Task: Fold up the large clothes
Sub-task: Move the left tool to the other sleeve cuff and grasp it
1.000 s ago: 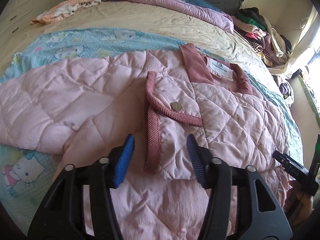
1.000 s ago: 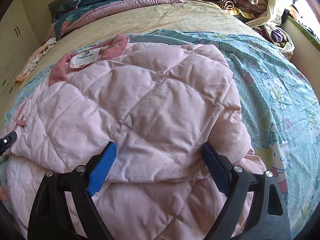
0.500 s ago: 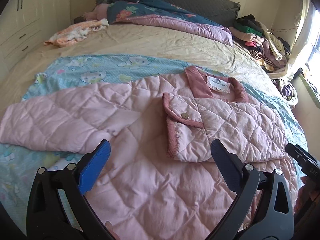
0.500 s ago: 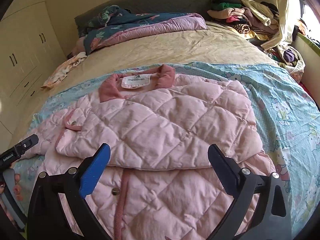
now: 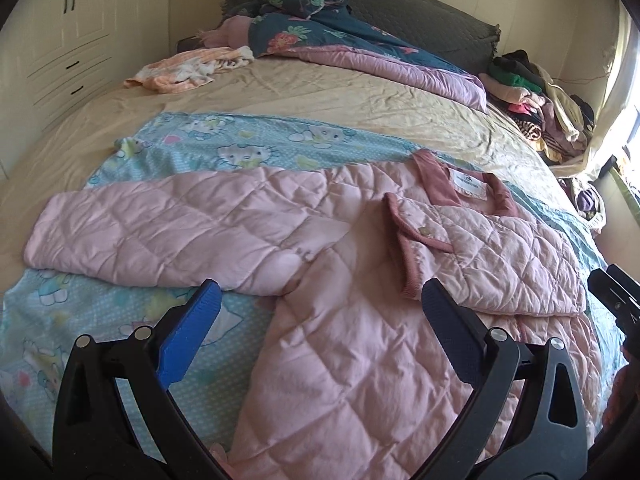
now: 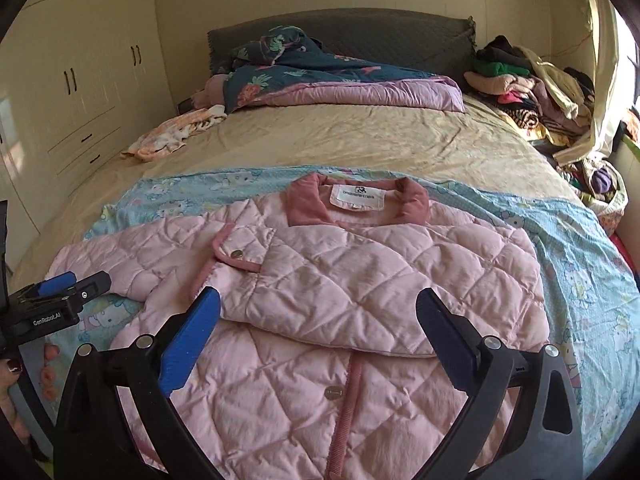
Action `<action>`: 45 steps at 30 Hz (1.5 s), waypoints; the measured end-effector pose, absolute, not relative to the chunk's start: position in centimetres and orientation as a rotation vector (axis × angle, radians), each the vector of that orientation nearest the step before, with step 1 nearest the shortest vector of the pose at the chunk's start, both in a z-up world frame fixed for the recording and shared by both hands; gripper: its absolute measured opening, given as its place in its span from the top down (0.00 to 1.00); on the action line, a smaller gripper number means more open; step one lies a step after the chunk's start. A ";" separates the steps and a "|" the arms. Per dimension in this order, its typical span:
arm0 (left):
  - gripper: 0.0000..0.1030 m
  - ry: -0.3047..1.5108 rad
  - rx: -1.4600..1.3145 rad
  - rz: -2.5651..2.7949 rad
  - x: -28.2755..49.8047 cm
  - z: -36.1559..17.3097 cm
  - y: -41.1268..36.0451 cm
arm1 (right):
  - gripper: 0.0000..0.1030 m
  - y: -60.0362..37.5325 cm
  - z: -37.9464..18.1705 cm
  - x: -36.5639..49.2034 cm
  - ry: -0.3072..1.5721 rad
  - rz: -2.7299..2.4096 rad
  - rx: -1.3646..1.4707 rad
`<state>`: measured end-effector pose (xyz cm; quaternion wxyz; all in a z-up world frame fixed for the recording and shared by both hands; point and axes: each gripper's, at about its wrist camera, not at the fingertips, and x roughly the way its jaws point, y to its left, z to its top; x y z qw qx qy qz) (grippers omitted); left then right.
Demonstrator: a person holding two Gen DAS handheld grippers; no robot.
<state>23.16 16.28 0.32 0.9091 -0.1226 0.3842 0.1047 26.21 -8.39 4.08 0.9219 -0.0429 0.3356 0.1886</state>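
The pink quilted jacket (image 6: 360, 288) lies flat on the cartoon-print sheet (image 5: 224, 148) across the bed (image 6: 360, 136). One sleeve side is already folded over its front; the other sleeve (image 5: 160, 228) stretches out sideways. Both tools hang above it with nothing between their blue pads — the left tool (image 5: 318, 306) and the right tool (image 6: 318, 312) each spread wide. To my eye one fold is done, and next comes the outstretched sleeve — pinch near the cuff and carry it across the chest.
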 end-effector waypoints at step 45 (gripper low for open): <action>0.09 0.791 -0.545 0.526 18.0 -5.9 35.3 | 0.05 9.6 1.0 23.7 0.736 0.644 -0.265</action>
